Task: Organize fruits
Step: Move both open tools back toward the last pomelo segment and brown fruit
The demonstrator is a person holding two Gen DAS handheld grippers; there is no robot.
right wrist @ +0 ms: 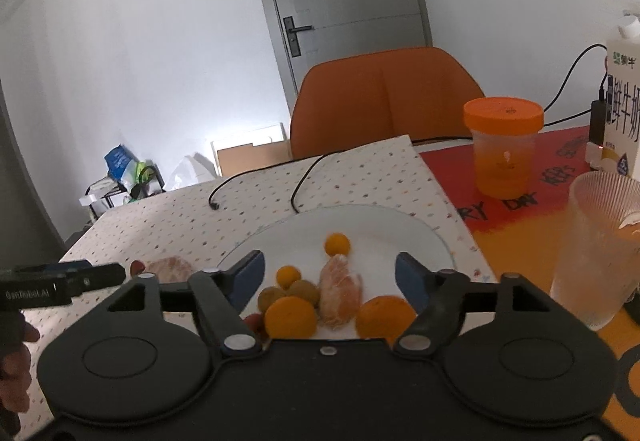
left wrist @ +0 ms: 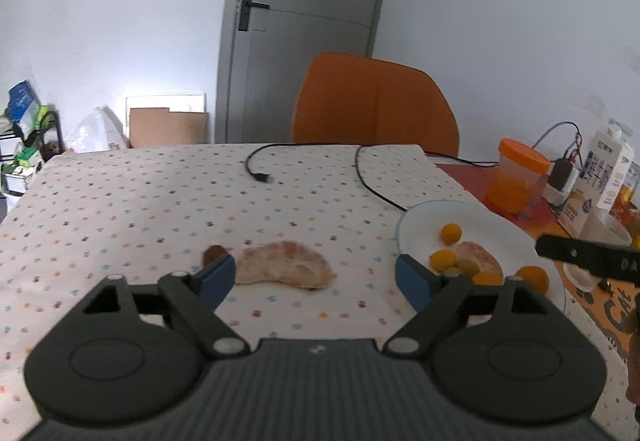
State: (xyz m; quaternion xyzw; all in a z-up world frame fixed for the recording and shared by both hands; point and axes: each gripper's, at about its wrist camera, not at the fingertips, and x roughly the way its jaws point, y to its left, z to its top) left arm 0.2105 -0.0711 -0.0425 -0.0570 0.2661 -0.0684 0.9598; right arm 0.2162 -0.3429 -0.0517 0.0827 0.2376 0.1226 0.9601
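— White plate [right wrist: 420, 237] on the dotted cloth of the table [left wrist: 120, 201]: what does it hold?

— I count one peeled citrus segment [right wrist: 340, 291], small orange fruits such as the far one [right wrist: 337, 244], and two greenish-brown ones [right wrist: 304, 289], all on the near half of the plate.

— Anything off the plate?

— Yes. A second peeled segment [left wrist: 284, 265] lies on the cloth, left of the plate and apart from it. A small dark red fruit [left wrist: 214, 253] sits just beside its left end.

— State of the left hand-held gripper [left wrist: 316, 275]?

— I have its fingers spread wide, holding nothing, with the loose segment between them in view.

— And the right hand-held gripper [right wrist: 330, 273]?

— Likewise spread and empty, poised over the near fruits on the plate.

— Surroundings?

— A black cable [left wrist: 360, 169] crosses the cloth; an orange-lidded jar [right wrist: 504, 149] and a ribbed glass [right wrist: 600, 245] stand right of the plate.
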